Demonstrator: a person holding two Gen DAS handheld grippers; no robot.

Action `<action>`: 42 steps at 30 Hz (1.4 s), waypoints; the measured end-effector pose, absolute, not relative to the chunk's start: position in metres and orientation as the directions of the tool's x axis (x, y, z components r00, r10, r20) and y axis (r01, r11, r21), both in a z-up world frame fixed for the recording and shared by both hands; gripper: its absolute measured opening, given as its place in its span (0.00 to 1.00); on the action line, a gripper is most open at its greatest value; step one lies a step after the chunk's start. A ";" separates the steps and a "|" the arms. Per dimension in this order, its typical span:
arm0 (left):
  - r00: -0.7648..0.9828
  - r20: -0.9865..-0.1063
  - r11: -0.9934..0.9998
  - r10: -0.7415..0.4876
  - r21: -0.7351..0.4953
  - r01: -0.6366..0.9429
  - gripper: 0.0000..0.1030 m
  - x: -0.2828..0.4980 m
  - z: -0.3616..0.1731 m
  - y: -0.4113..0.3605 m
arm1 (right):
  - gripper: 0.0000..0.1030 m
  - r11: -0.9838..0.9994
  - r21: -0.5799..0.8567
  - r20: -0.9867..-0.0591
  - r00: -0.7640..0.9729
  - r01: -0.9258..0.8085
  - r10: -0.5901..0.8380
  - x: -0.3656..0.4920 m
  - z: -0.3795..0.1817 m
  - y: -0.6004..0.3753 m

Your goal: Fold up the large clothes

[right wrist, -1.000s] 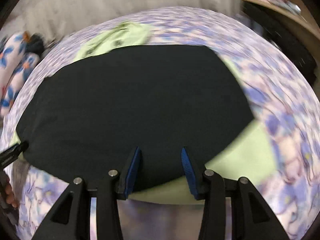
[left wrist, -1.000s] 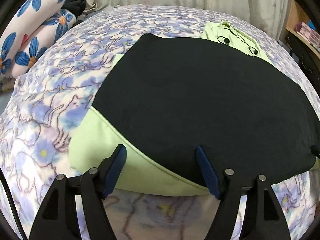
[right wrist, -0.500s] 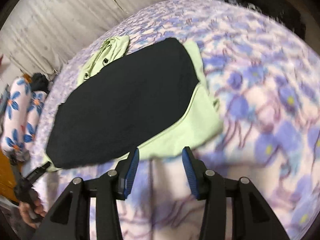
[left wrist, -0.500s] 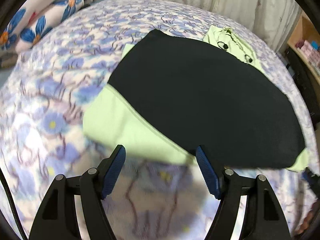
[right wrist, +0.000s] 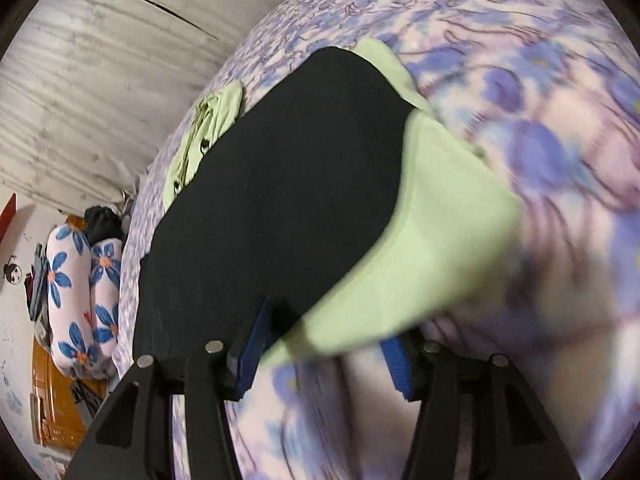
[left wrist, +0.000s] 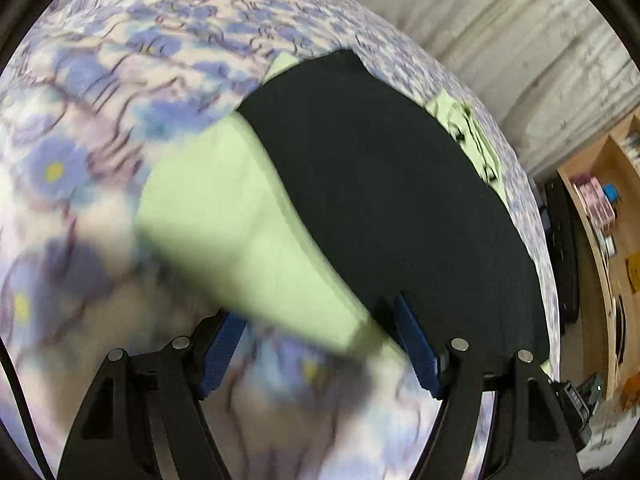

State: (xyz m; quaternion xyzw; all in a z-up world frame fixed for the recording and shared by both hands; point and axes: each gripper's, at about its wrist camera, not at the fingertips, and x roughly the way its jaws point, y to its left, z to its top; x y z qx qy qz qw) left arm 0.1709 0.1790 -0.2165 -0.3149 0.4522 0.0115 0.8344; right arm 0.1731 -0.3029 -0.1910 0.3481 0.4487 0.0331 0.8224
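Both jaws gape wide: the left hand-held gripper and the right hand-held gripper each straddle a near corner of the folded green-and-black garment, which lies flat on the flowered bed, pillows at its far edge.

Both wrist cameras sit low at the bed's near edge, looking across it toward the curtain. The left view faces rightward, the right view leftward; both share the garment close up.
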 end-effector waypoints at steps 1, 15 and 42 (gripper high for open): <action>0.604 -0.757 0.803 -0.250 -0.511 -0.308 0.70 0.178 -0.218 0.180 | 0.52 0.755 0.603 -0.711 0.603 0.257 0.362 0.178 -0.191 -0.302; 0.710 -0.704 0.843 -0.015 -0.390 -0.369 0.04 0.181 -0.179 0.159 | 0.05 0.811 0.530 -0.711 0.651 0.248 0.266 0.184 -0.169 -0.299; 0.575 -0.818 0.933 0.024 -0.189 -0.307 0.27 0.042 -0.154 0.148 | 0.32 0.900 0.388 -0.823 0.514 0.197 0.243 0.065 -0.146 -0.289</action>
